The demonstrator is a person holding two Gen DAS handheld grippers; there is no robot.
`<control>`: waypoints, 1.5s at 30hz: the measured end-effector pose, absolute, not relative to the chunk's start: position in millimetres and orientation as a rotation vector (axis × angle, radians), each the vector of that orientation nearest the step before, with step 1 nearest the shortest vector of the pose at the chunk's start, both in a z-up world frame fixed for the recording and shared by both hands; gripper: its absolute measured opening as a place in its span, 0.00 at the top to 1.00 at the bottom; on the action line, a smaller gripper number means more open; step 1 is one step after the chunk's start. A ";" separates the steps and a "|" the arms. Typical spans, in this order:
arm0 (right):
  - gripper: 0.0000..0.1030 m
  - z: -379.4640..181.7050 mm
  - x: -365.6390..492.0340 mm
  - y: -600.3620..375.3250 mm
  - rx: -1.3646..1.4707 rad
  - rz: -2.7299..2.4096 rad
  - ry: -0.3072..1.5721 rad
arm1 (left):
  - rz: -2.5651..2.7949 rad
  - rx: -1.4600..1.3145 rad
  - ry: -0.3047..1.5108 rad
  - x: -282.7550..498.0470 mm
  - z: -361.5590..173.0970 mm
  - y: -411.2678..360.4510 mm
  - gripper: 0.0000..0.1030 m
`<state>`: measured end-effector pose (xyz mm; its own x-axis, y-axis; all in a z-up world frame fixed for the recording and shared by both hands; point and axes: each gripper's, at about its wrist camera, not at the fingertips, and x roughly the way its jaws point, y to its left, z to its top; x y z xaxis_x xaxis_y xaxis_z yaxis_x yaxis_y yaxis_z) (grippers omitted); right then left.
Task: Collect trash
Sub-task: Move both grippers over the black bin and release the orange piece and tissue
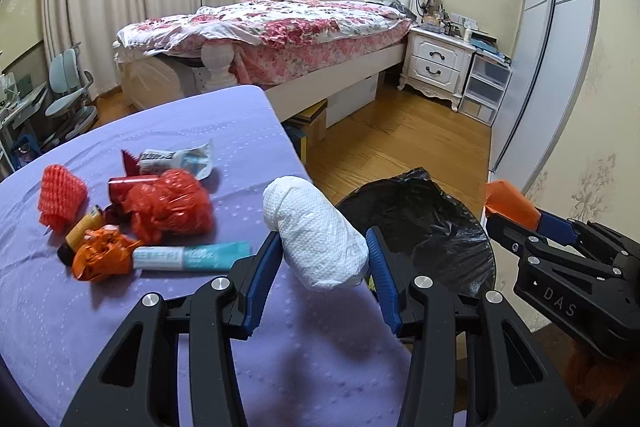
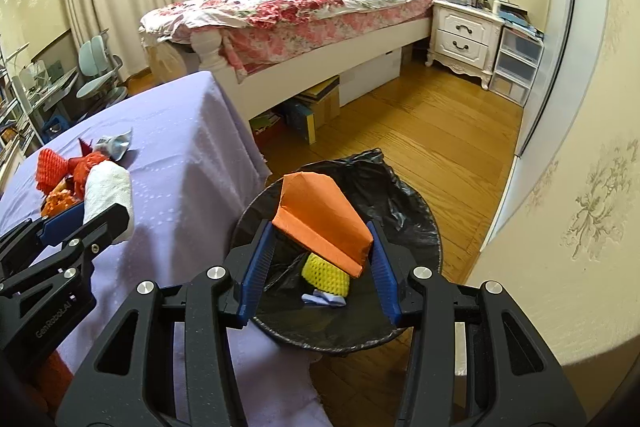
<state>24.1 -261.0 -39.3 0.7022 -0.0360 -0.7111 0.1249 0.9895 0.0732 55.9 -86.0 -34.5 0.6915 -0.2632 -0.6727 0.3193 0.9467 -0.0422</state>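
two pieces of trash are in hand at once. the left gripper [image 1: 326,259] is clamped on a white paper wad [image 1: 316,235], held over the table [image 1: 180,123] edge just beside the bin [image 1: 420,219]. the right gripper [image 2: 320,263] is clamped on a folded orange paper [image 2: 320,219], held right above the bin's open mouth.

both pieces look light and soft. the wad is crumpled tissue that gives under the pads, so it seems best taken across its middle, as now. the orange paper is thin and creased; pinched by its two sides, it will likely bow and could slip if the grip loosens too early.

inside the bin, on its black liner, lie a yellow net [image 2: 326,273] and a pale scrap [image 2: 324,299].

on the table, well away from the bin, more trash waits: a red net [image 1: 62,199], a red bag [image 1: 172,205], an orange wrapper [image 1: 100,255], a tube [image 1: 192,257], a pale wrapper [image 1: 180,161] and a yellow lighter [image 1: 82,229].

nothing blocks the bin's mouth. the two grippers are near each other there, so a clash looks like the main risk. the liner's raised rim on the far side could catch a drop.
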 end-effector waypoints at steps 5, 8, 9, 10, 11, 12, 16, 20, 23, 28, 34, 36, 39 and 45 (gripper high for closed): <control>0.55 -42.5 30.2 -269.9 0.127 -0.098 0.794 | -0.335 0.099 0.740 63.0 -37.3 -99.9 0.55; 0.55 -43.9 32.2 -273.5 0.132 -0.102 0.795 | -0.340 0.106 0.744 66.7 -39.4 -105.9 0.55; 0.55 -44.7 33.3 -275.5 0.134 -0.104 0.795 | -0.340 0.108 0.744 67.5 -39.8 -107.8 0.55; 0.55 -45.3 33.2 -277.3 0.136 -0.105 0.796 | -0.340 0.113 0.744 68.4 -40.5 -110.0 0.55; 0.55 -45.7 34.3 -278.4 0.138 -0.106 0.797 | -0.341 0.116 0.745 69.2 -41.2 -112.5 0.55; 0.55 -46.2 34.9 -279.9 0.139 -0.108 0.797 | -0.342 0.120 0.745 69.6 -41.3 -114.5 0.55; 0.55 -46.8 37.5 -285.2 0.150 -0.113 0.797 | -0.349 0.140 0.743 71.0 -42.8 -123.2 0.55; 0.55 -47.0 39.6 -288.5 0.154 -0.116 0.797 | -0.354 0.149 0.744 73.6 -43.3 -128.9 0.55; 0.55 -47.2 40.1 -292.1 0.160 -0.121 0.796 | -0.355 0.152 0.744 75.0 -43.4 -131.7 0.55; 0.55 -48.2 40.9 -296.6 0.168 -0.127 0.797 | -0.354 0.151 0.745 76.1 -43.1 -134.5 0.55; 0.55 -49.5 43.0 -299.2 0.171 -0.132 0.800 | -0.352 0.151 0.745 76.0 -42.9 -134.1 0.55; 0.54 -49.7 43.8 -299.7 0.173 -0.135 0.799 | -0.353 0.150 0.749 77.0 -43.0 -135.2 0.53; 0.54 -50.6 44.8 -301.3 0.173 -0.142 0.798 | -0.346 0.148 0.753 80.1 -44.1 -136.3 0.43; 0.42 -52.0 44.1 -305.0 0.186 -0.160 0.794 | -0.322 0.143 0.733 81.1 -43.4 -135.0 0.25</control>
